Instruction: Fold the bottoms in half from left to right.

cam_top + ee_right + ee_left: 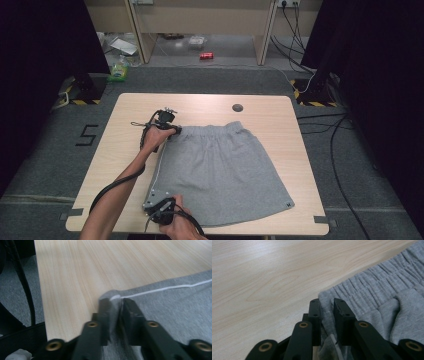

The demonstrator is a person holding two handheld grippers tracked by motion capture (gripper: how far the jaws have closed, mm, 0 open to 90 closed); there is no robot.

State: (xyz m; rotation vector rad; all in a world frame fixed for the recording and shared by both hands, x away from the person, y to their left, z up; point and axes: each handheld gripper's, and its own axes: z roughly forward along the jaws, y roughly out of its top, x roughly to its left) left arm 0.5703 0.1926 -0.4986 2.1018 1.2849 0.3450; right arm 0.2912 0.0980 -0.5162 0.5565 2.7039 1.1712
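Note:
A grey garment (220, 170) with an elastic waistband lies flat on the wooden table (130, 145), waistband at the far side. My left gripper (172, 129) sits at the waistband's far left corner. In the left gripper view its jaws (327, 303) are shut on a fold of the gathered waistband (374, 280). My right gripper (159, 202) is at the garment's near left hem corner. In the right gripper view it (115, 302) is shut on that grey corner (175, 302), where a thin white side stripe (162, 288) ends.
A round cable hole (238, 107) lies in the table beyond the waistband. On the floor behind are a red can (206, 55) and a green bottle (119, 70); cables (335, 140) run along the right. A black cable (22, 282) hangs off the table's near edge.

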